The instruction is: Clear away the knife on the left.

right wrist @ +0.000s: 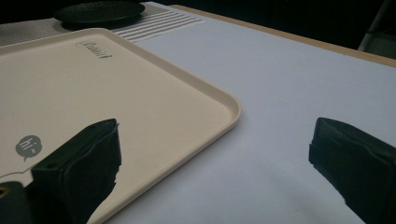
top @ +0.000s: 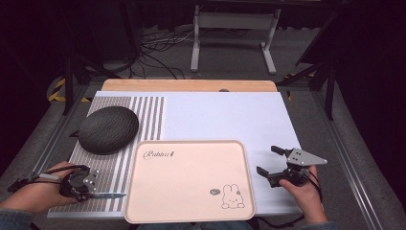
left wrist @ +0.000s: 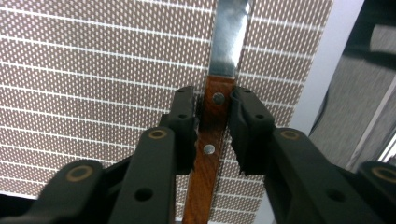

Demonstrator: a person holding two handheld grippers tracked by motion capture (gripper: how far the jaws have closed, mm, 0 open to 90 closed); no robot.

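Observation:
A knife with a riveted wooden handle [left wrist: 208, 158] and a steel blade [left wrist: 231, 37] lies flat on the striped mat [top: 119, 158]. In the high view its blade [top: 110, 195] points right, toward the pink tray [top: 191, 142]. My left gripper [left wrist: 215, 100] straddles the handle just behind the blade, both pads against the wood. A hand holds that left gripper [top: 91, 190] at the table's near left corner. To the right of the tray, my right gripper [top: 268, 159] hovers over the white sheet with its jaws wide apart and nothing between them [right wrist: 215, 140].
The pink tray, printed with a rabbit, sits bare at front centre, and its corner [right wrist: 224, 100] lies just left of my right gripper. A dark textured oval object [top: 108, 129] rests on the mat behind my left hand. White sheet [top: 225, 115] covers the far table.

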